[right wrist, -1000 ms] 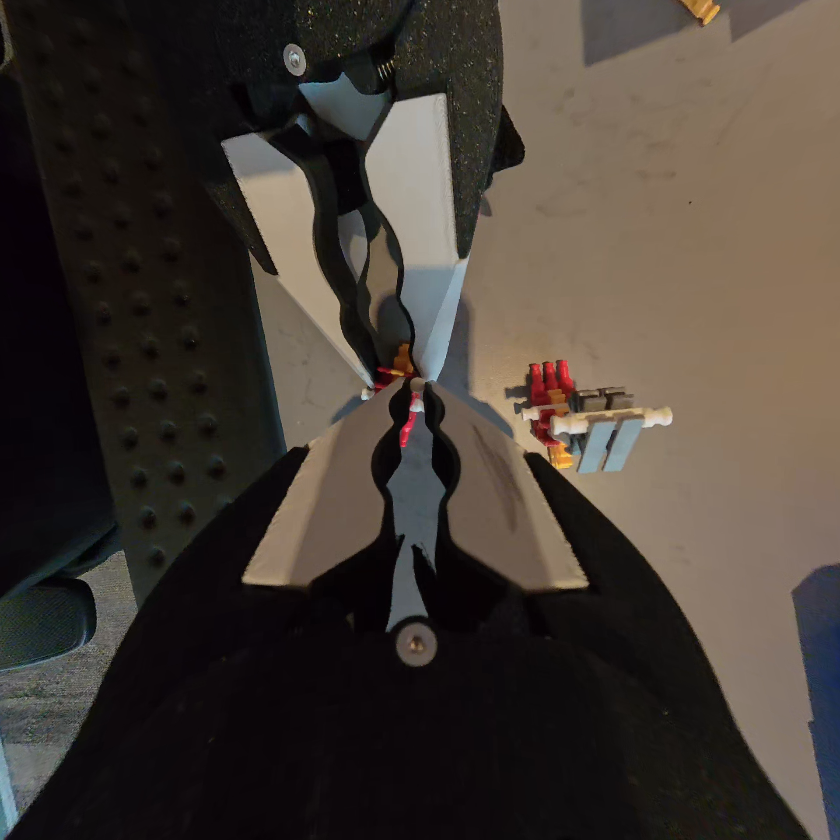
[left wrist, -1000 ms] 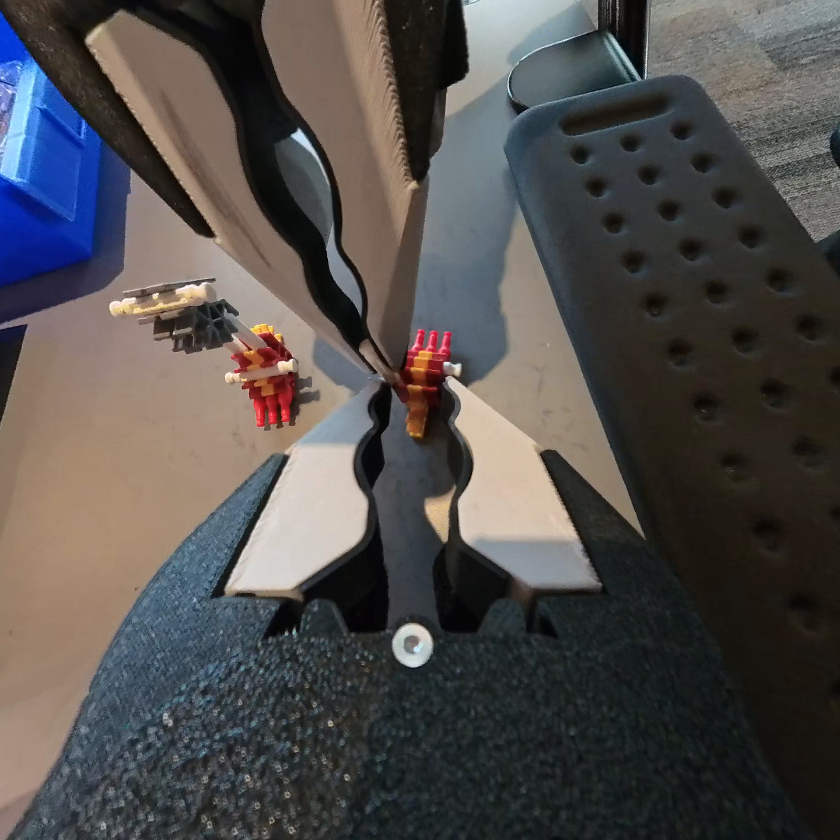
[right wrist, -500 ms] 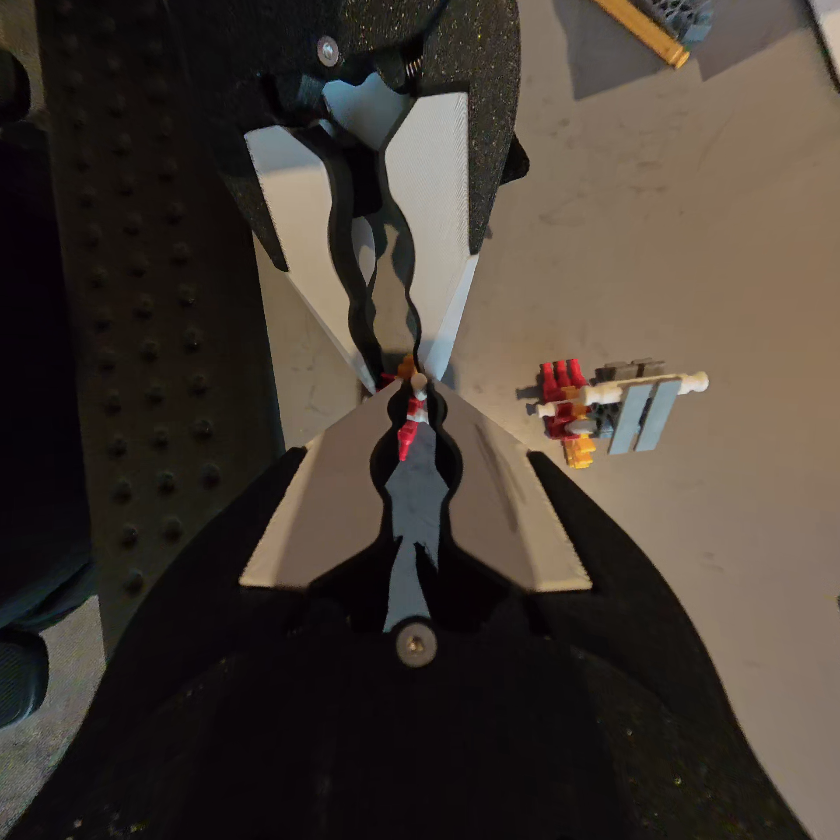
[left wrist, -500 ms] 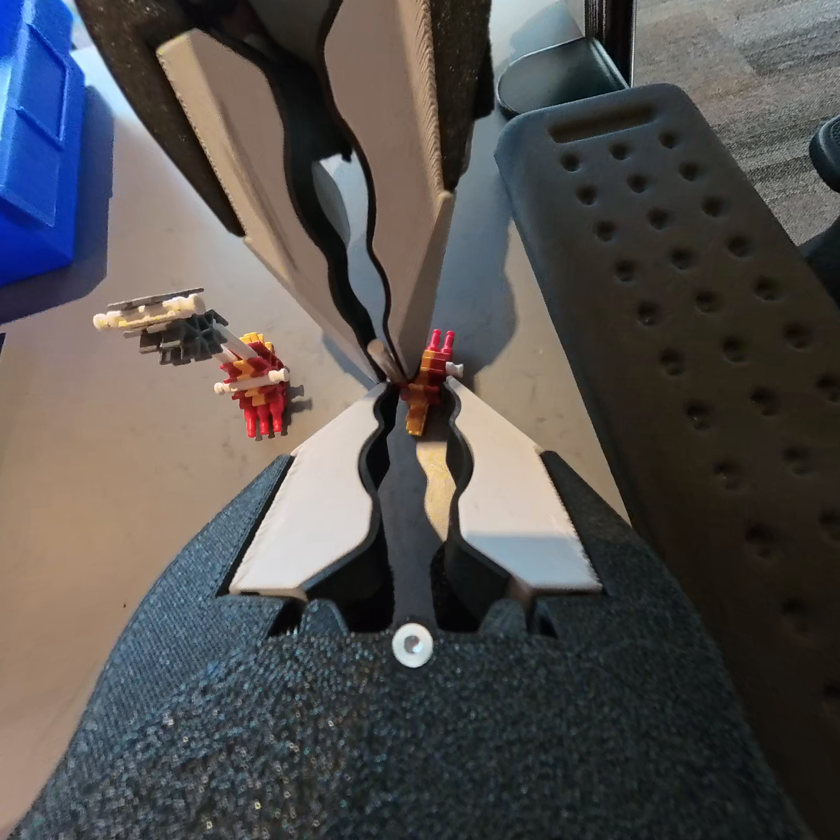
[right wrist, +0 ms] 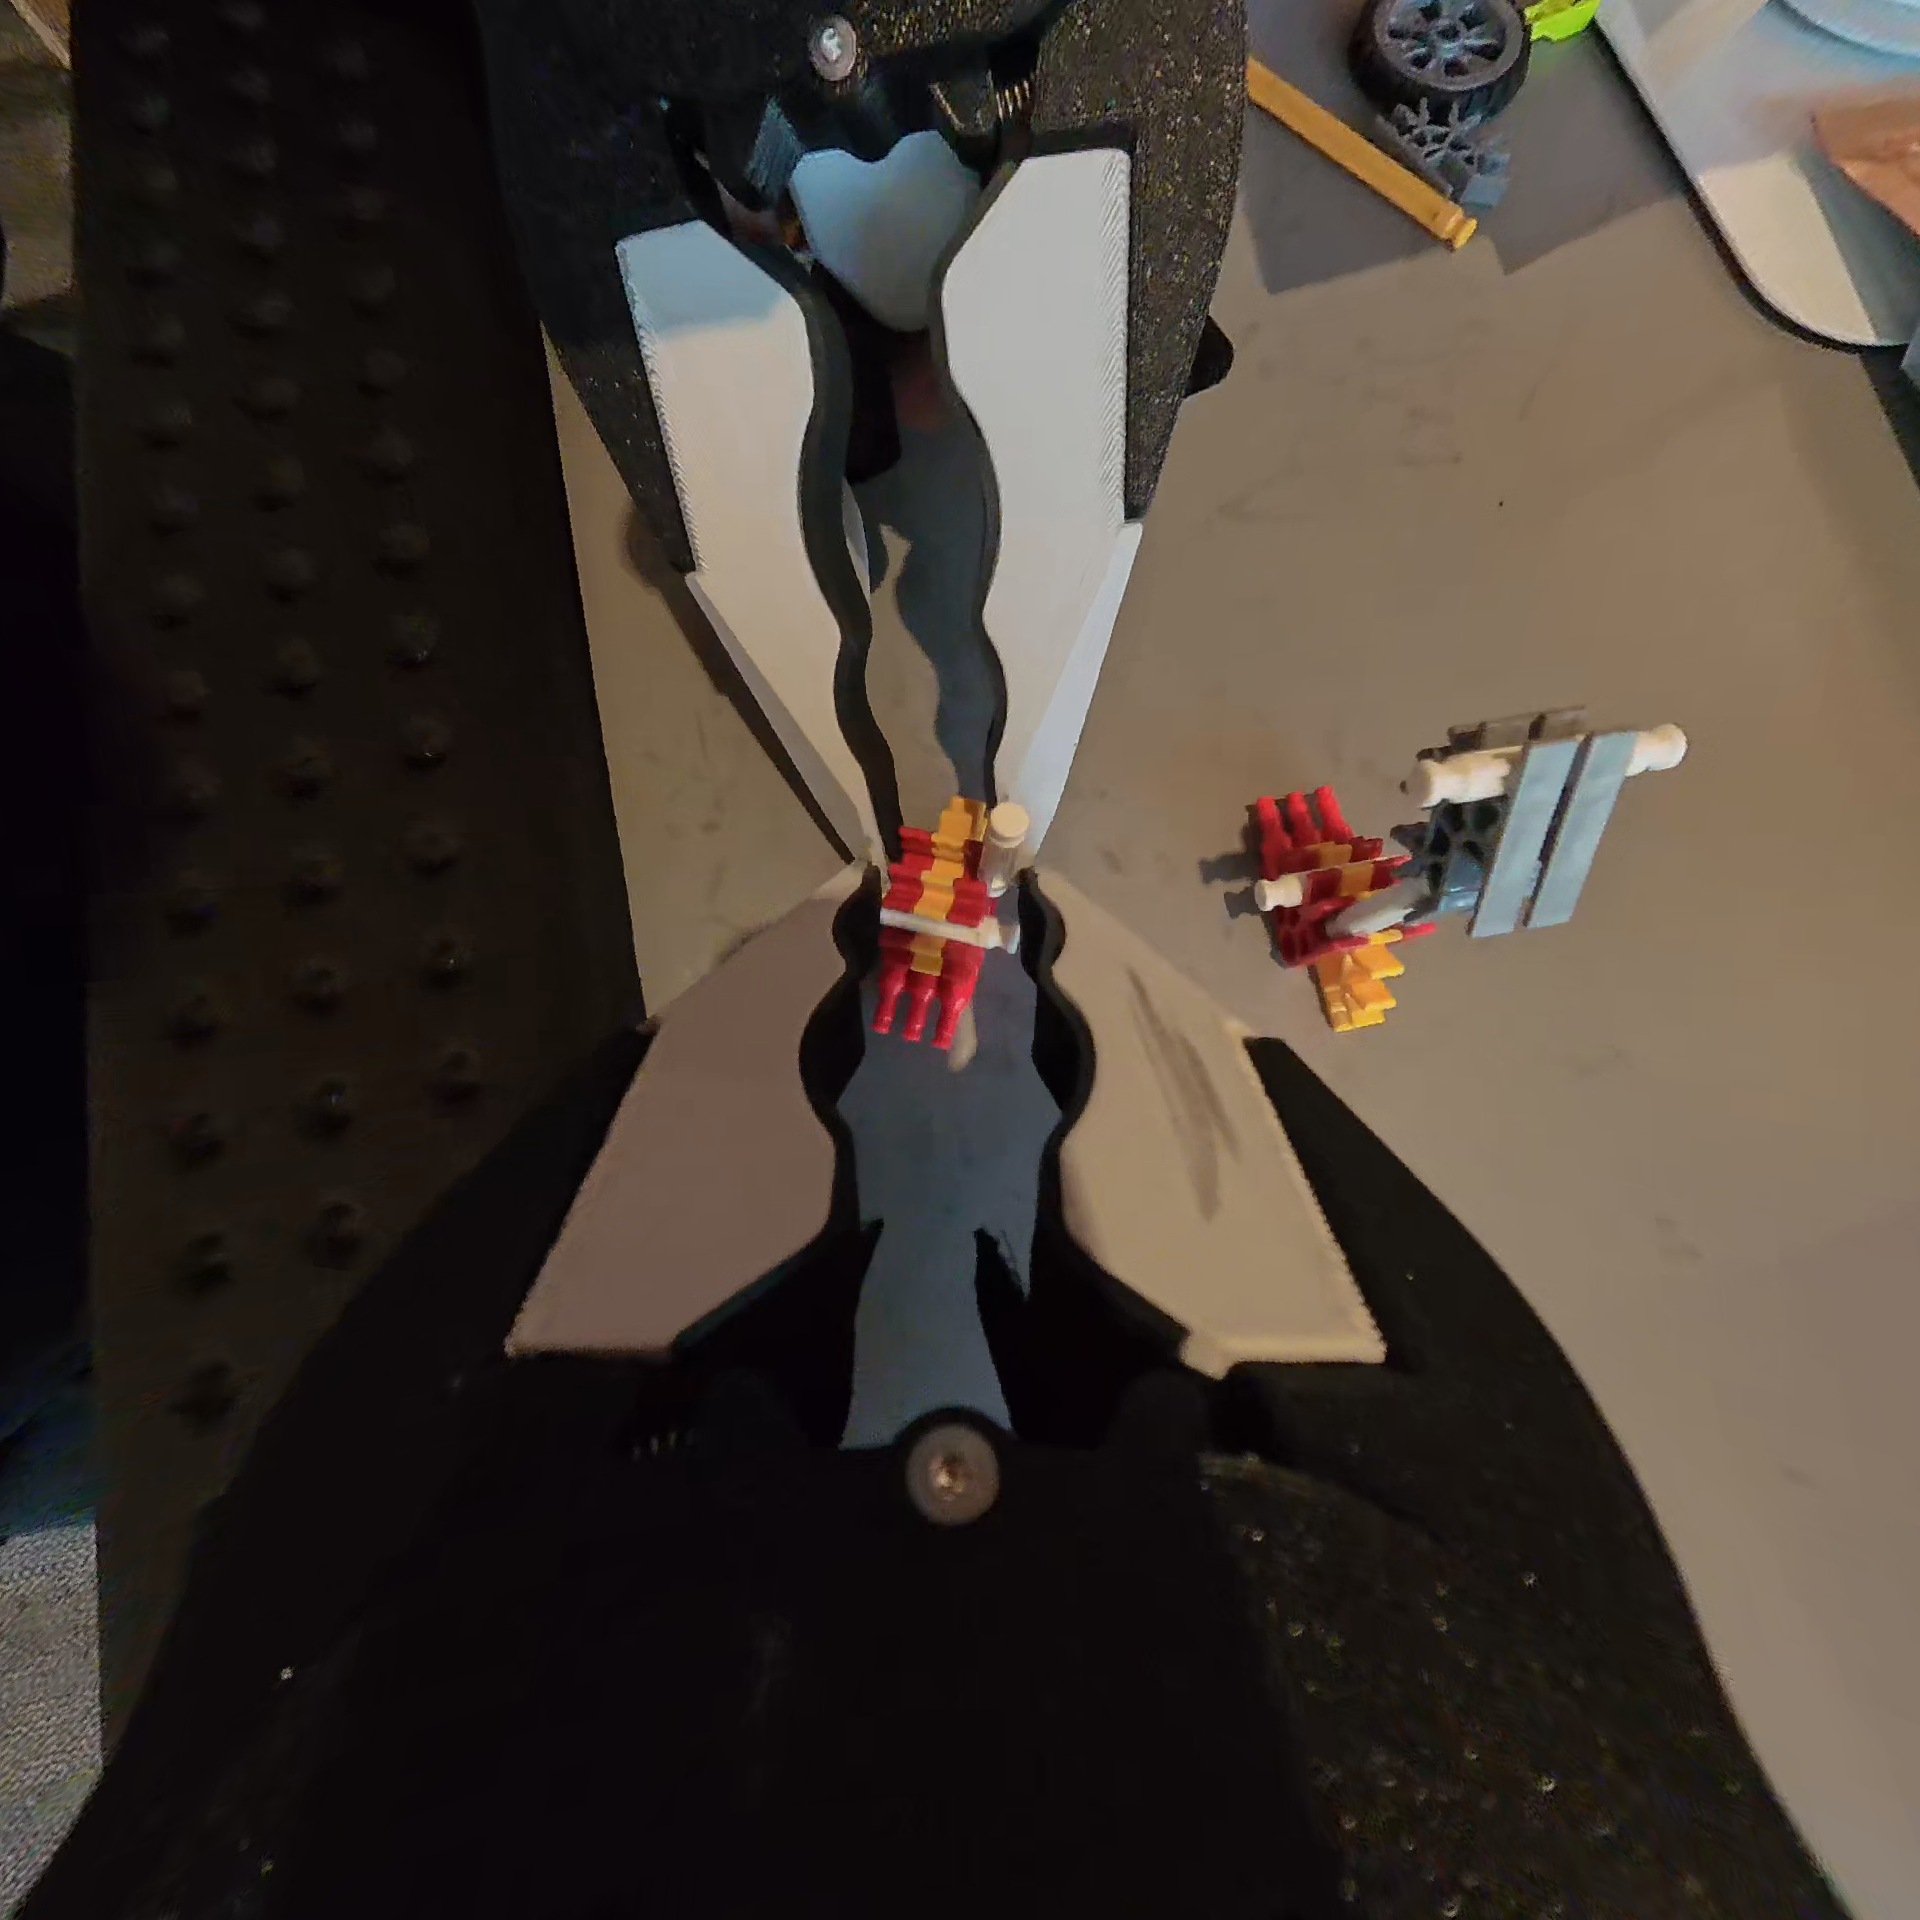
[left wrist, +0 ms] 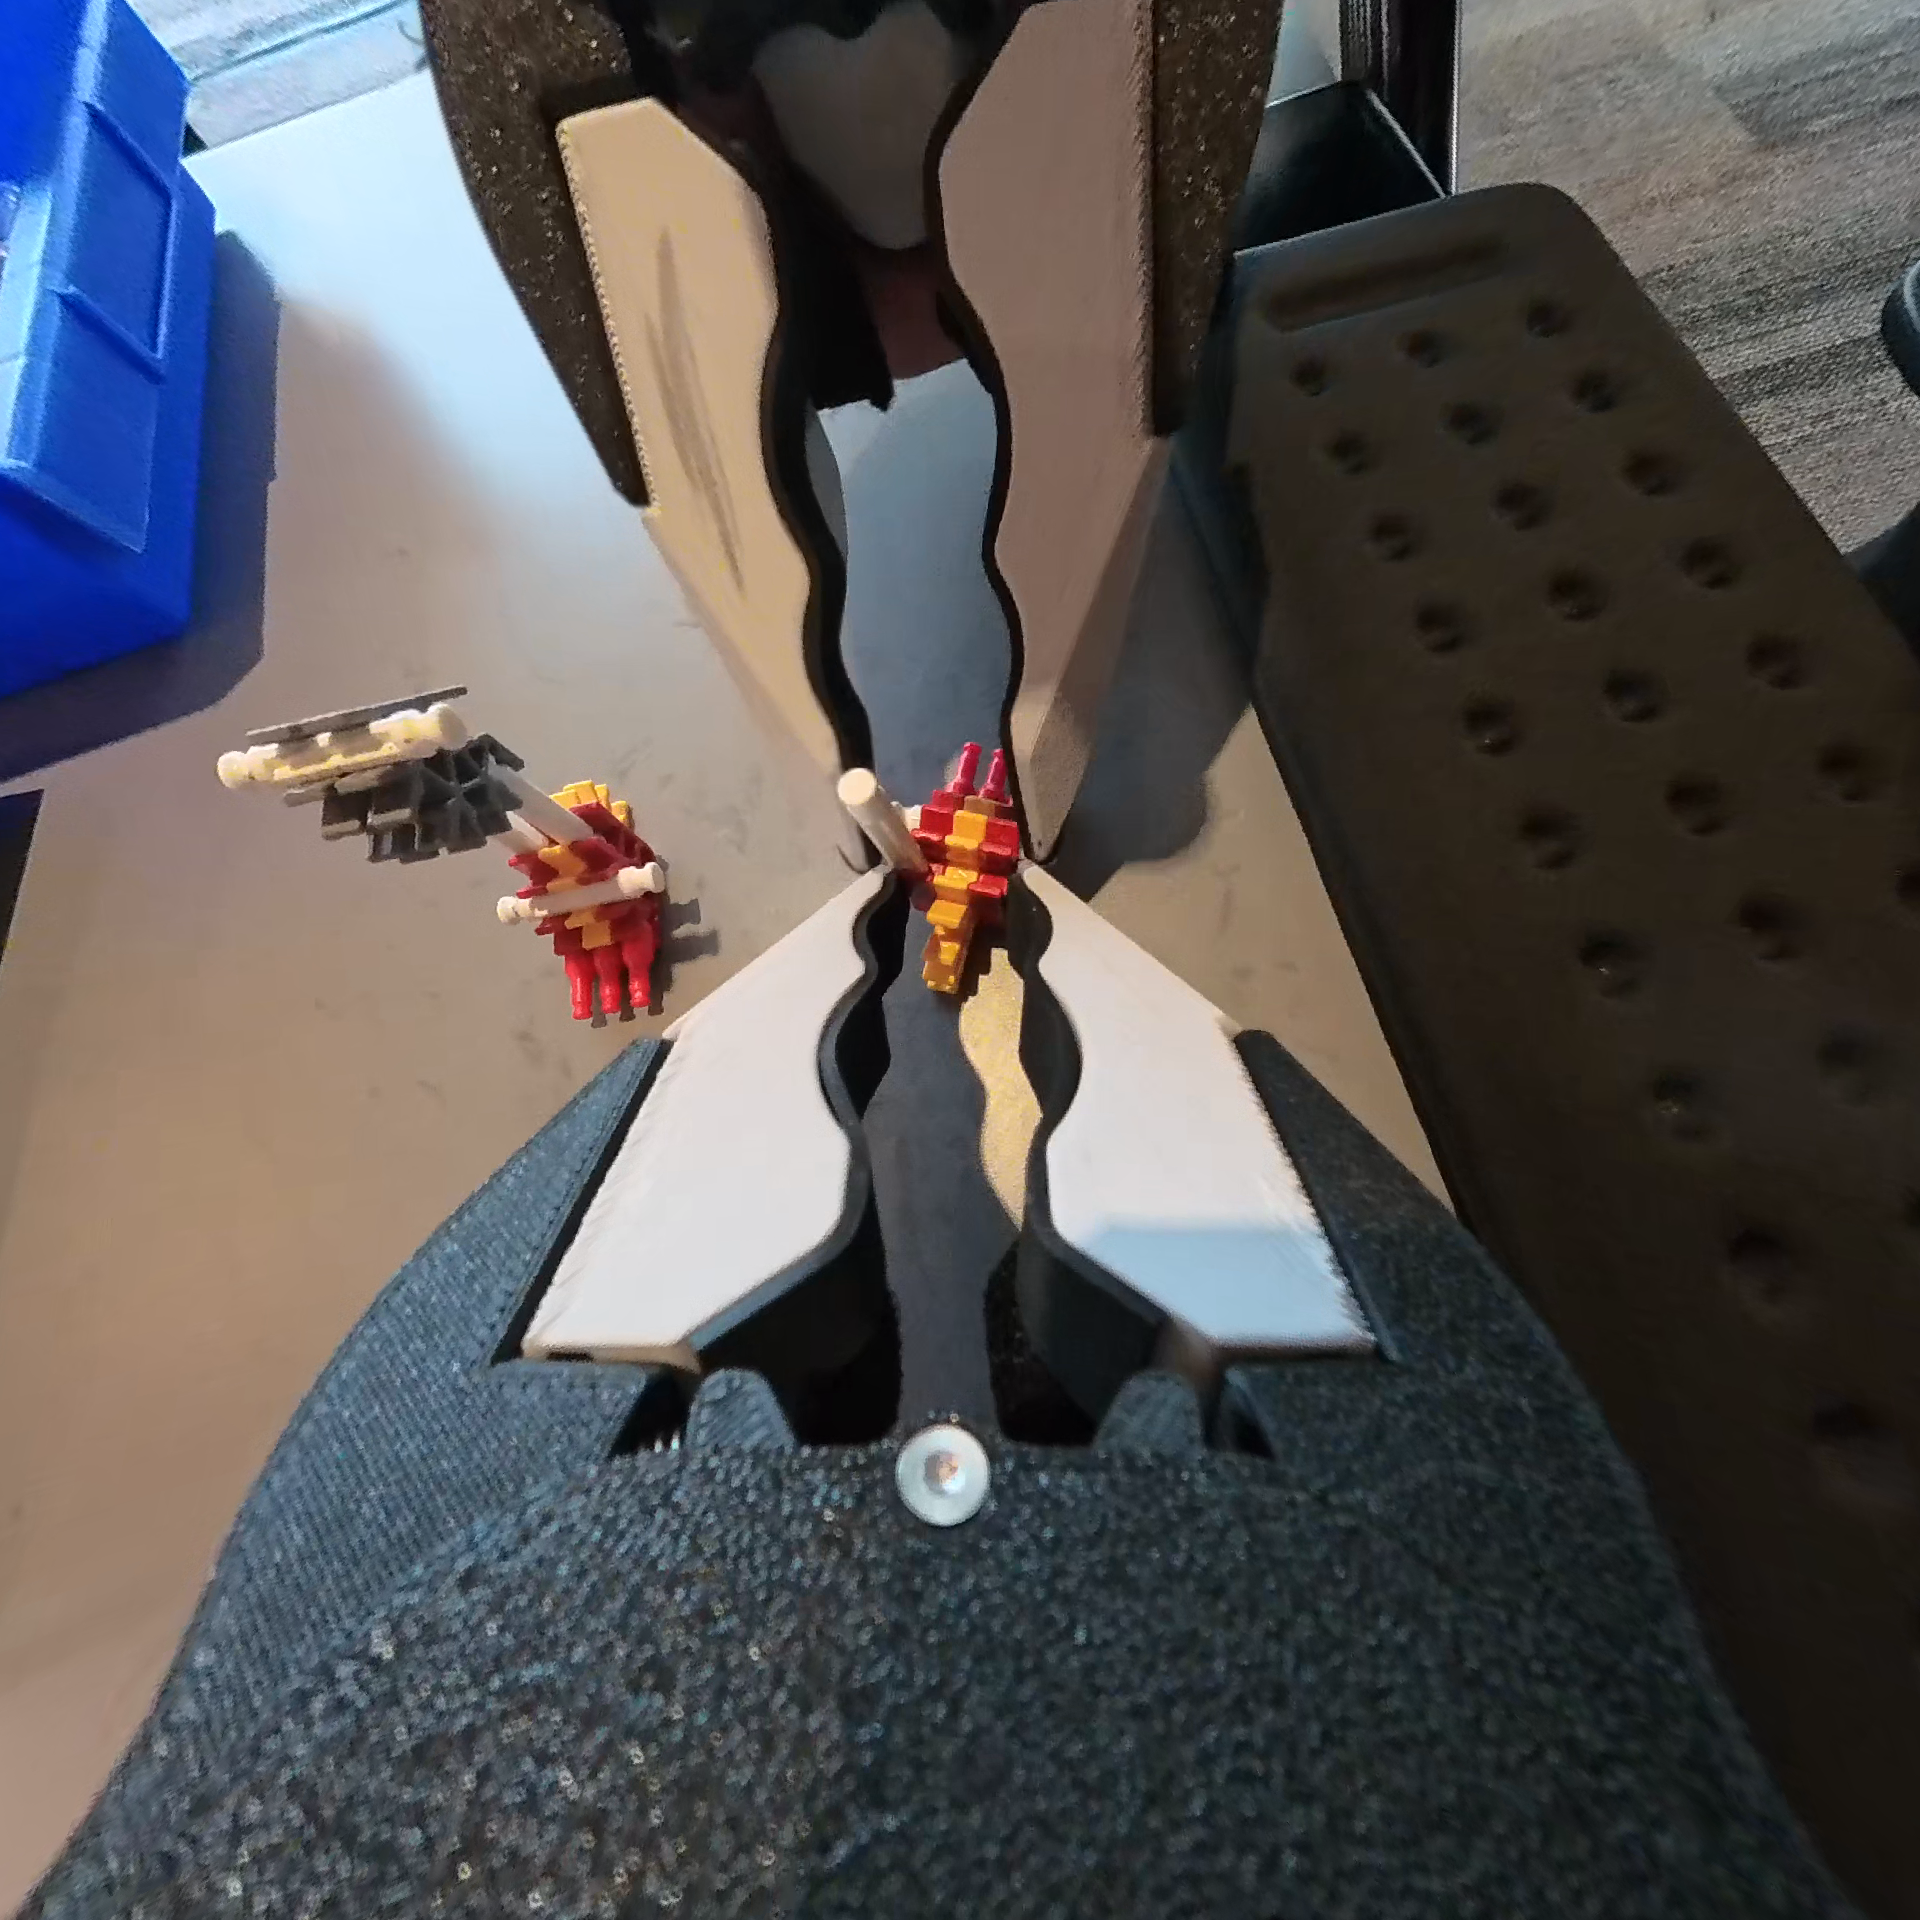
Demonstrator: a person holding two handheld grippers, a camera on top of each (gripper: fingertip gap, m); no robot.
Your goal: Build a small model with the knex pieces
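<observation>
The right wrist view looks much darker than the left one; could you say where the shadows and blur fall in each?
Right wrist view: the gripper body is nearly black, the table dim. Left wrist view: brighter, the red and yellow piece sharp, the blue bin softer at the distorted edge.

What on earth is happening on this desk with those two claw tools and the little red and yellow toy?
A person works two hand-held grippers tip to tip over a grey table. The left hand-held gripper and the right hand-held gripper both close around one small red and yellow stack of building pieces with a white rod sticking out. A similar assembly with grey parts lies beside them. A black perforated chair part sits on the other side.
</observation>
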